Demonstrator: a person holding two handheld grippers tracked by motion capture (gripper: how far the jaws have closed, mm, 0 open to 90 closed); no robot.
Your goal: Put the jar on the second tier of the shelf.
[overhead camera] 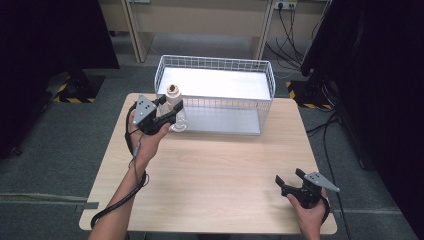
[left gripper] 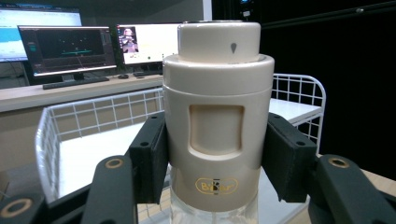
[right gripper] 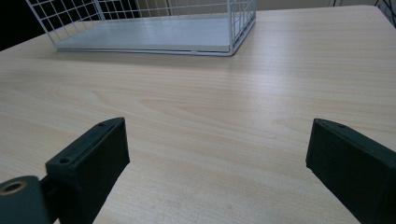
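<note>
A cream-lidded bottle (overhead camera: 174, 102) with a clear glass body is held upright just in front of the left end of the white wire basket (overhead camera: 216, 64). My left gripper (overhead camera: 170, 111) is shut on it. In the left gripper view the black pads (left gripper: 149, 161) press both sides of the bottle's cream cap (left gripper: 217, 102), and the basket (left gripper: 49, 140) stands behind. My right gripper (overhead camera: 290, 181) rests low over the table's near right part, open, with bare wood between its pads (right gripper: 100, 158) in the right gripper view.
The light wooden table (overhead camera: 220, 175) spreads between both hands. The basket's floor (right gripper: 154, 35) lies ahead of the right gripper. Desks, cables and dark equipment stand beyond the table on a grey floor. Monitors (left gripper: 70, 46) sit behind the basket.
</note>
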